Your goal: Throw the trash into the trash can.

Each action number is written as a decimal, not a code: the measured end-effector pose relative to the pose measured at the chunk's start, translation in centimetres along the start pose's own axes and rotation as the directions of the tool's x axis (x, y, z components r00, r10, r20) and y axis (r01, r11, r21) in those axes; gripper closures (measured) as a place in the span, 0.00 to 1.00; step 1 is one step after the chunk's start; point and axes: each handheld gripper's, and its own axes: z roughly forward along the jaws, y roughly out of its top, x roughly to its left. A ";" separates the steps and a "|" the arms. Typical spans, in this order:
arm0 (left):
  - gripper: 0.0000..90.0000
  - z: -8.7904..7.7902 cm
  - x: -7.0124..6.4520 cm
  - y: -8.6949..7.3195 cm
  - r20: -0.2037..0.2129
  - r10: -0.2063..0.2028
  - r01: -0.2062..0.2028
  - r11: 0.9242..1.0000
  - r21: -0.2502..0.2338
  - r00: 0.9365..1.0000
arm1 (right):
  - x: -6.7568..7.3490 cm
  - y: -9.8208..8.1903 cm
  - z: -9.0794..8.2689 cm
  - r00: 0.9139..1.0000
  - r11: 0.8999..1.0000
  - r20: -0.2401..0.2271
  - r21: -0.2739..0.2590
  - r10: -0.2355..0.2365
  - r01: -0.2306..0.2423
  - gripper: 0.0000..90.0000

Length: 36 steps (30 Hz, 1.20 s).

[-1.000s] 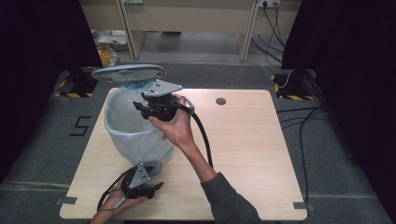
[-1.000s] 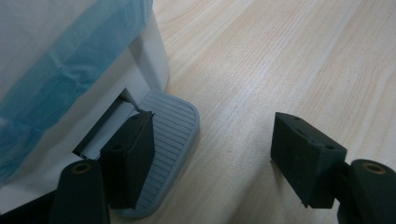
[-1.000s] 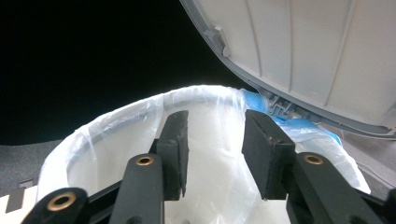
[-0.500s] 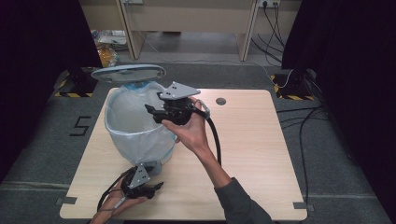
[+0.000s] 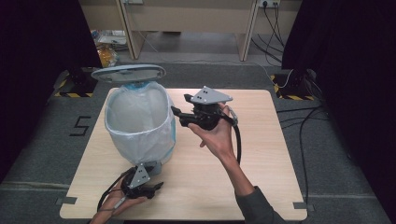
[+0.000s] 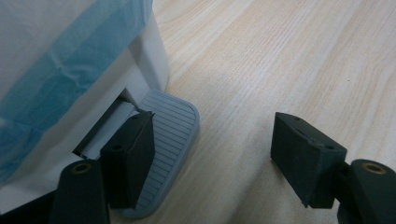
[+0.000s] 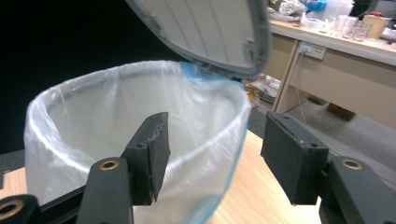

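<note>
The left hand-held gripper rests open with one jaw on the bin's pedal, holding the lid up. The right hand-held gripper, empty, its jaws just opened, hangs beside the lined bin on the bench. If the left jaw slips off the ribbed pedal, the lid could drop — or the light bin tip.

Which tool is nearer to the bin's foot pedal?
Left. The left tool sits at the grey pedal, one jaw resting over it, jaws open. The right tool is up beside the bin's bag-lined rim, open and empty.
</note>
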 end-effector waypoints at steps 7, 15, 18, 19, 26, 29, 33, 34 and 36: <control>0.34 0.0 0.0 0.0 -0.001 0.001 -0.001 1.000 0.001 1.000 | -1.1 -1.3 -1.6 0.999 1.000 0.033 0.010 0.007 -0.007 0.43; 0.34 0.0 0.0 0.0 -0.002 0.002 -0.002 1.000 0.002 1.000 | -1.8 -2.7 -3.2 0.998 1.000 0.057 0.026 0.004 -0.005 0.41; 0.34 0.0 0.0 0.0 -0.002 0.003 -0.003 1.000 0.002 1.000 | -2.1 -3.4 -3.8 0.997 0.999 0.069 0.031 0.014 -0.017 0.40; 0.34 0.0 0.0 0.0 -0.003 0.005 -0.005 1.000 0.004 1.000 | -2.4 -4.0 -4.3 0.997 0.999 0.079 0.034 0.020 -0.023 0.40; 0.34 0.0 0.0 0.0 -0.006 0.006 -0.006 1.000 0.002 1.000 | -2.8 -5.6 -5.5 0.995 0.998 0.094 0.052 0.037 -0.042 0.39; 0.34 0.0 0.0 0.0 -0.005 0.005 -0.005 1.000 0.002 1.000 | -3.0 -6.4 -6.0 0.994 0.997 0.102 0.057 0.044 -0.050 0.39; 0.34 0.0 0.0 0.0 -0.005 0.006 -0.006 1.000 0.002 1.000 | -3.2 -7.3 -6.6 0.992 0.996 0.112 0.058 0.056 -0.062 0.38; 0.34 0.0 0.0 0.0 -0.005 0.006 -0.006 1.000 0.003 1.000 | -3.2 -7.3 -6.6 0.992 0.996 0.112 0.058 0.056 -0.062 0.38; 0.34 0.0 0.0 0.0 -0.004 0.003 -0.003 1.000 0.000 1.000 | -3.2 -7.6 -6.8 0.991 0.996 0.118 0.059 0.057 -0.064 0.38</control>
